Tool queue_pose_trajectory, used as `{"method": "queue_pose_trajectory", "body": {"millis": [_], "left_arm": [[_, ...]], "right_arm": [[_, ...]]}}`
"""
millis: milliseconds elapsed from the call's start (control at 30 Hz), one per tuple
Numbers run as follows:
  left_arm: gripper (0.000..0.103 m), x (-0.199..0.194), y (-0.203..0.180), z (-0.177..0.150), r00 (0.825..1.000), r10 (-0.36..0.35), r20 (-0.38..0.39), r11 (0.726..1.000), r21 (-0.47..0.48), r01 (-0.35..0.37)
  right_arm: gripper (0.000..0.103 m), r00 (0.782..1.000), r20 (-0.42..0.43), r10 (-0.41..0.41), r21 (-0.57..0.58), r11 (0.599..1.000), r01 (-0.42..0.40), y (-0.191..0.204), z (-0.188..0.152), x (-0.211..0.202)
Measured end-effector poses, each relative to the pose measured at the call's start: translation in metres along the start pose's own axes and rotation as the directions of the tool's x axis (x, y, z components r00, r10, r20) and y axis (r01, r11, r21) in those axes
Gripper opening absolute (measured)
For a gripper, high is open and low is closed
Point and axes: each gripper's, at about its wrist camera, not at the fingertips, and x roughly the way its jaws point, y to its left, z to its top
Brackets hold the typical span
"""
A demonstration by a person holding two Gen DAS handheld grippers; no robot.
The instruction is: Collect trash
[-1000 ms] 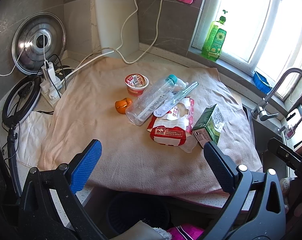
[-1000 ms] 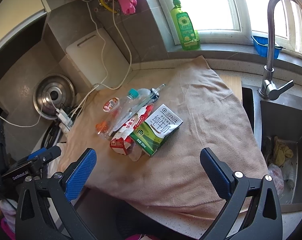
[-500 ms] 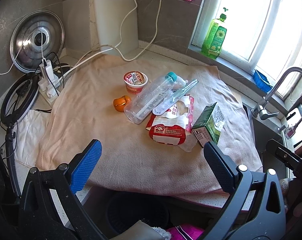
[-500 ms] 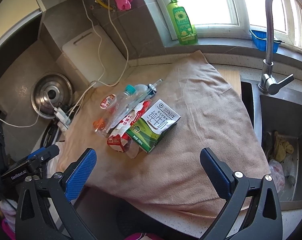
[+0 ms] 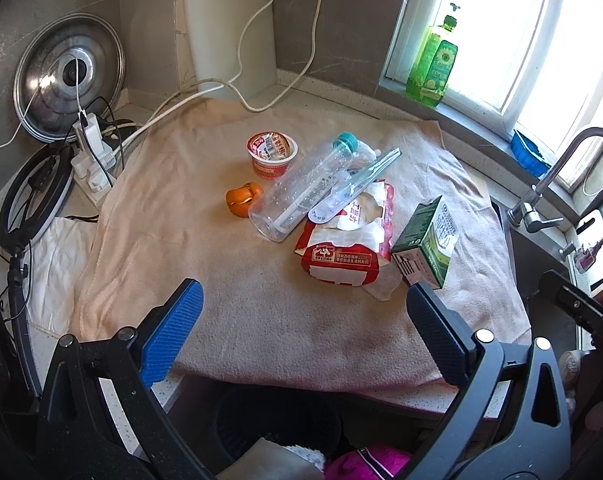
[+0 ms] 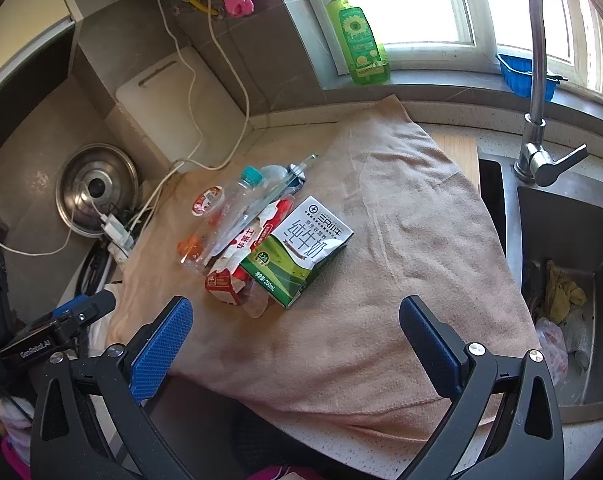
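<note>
Trash lies in a pile on a beige towel (image 5: 229,280) on the counter: a green milk carton (image 5: 425,242) (image 6: 301,250), a red and white wrapper (image 5: 347,246) (image 6: 241,264), a clear plastic bottle (image 5: 301,192) (image 6: 225,220), a red yogurt cup (image 5: 272,154) (image 6: 208,200) and an orange peel (image 5: 243,199) (image 6: 189,246). My left gripper (image 5: 301,324) is open and empty, above the towel's near edge, short of the pile. My right gripper (image 6: 297,332) is open and empty, just below the carton.
A black bin (image 5: 277,424) stands under the counter's front edge. A sink (image 6: 561,280) with a tap (image 6: 537,80) is on the right. A power strip with cables (image 5: 93,152), a pot lid (image 5: 67,76), a cutting board (image 5: 229,28) and a green soap bottle (image 5: 433,64) line the back.
Both grippers have drifted slightly forward and downward toward the pile; the trash sits a little lower and nearer in both views. Nothing was touched, and both jaws stayed open.
</note>
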Motion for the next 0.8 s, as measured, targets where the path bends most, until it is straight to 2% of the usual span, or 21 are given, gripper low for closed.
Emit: {"method": "queue_pose_trajectory", "body": {"millis": [100, 200, 367, 500, 633, 800], "left_arm": [[0.103, 0.006, 0.004, -0.001, 1.000, 0.015, -0.023, 1.000, 0.003, -0.015], [0.103, 0.010, 0.009, -0.002, 0.999, 0.048, -0.015, 0.999, 0.010, -0.048], [0.103, 0.024, 0.023, -0.002, 0.999, 0.029, -0.032, 0.999, -0.018, -0.029], [0.103, 0.039, 0.031, 0.007, 0.997, 0.034, -0.063, 0.999, -0.019, -0.035], [0.103, 0.052, 0.046, 0.018, 0.996, 0.031, -0.079, 0.997, -0.063, -0.036], [0.099, 0.073, 0.071, 0.036, 0.993, 0.039, -0.111, 0.991, -0.126, -0.053]], "right_arm": [[0.102, 1.000, 0.020, 0.008, 0.014, 1.000, -0.009, -0.004, 0.000, 0.001], [0.102, 0.999, 0.032, 0.006, 0.017, 1.000, -0.007, -0.007, 0.001, 0.002], [0.102, 1.000, 0.017, 0.004, 0.009, 1.000, -0.004, -0.008, 0.006, 0.009], [0.102, 0.999, -0.040, 0.018, 0.021, 1.000, -0.017, -0.011, 0.014, 0.023], [0.102, 0.996, -0.086, 0.037, 0.049, 0.998, -0.033, -0.018, 0.021, 0.041], [0.102, 0.982, -0.154, 0.108, 0.136, 0.987, -0.088, -0.030, 0.029, 0.066]]}}
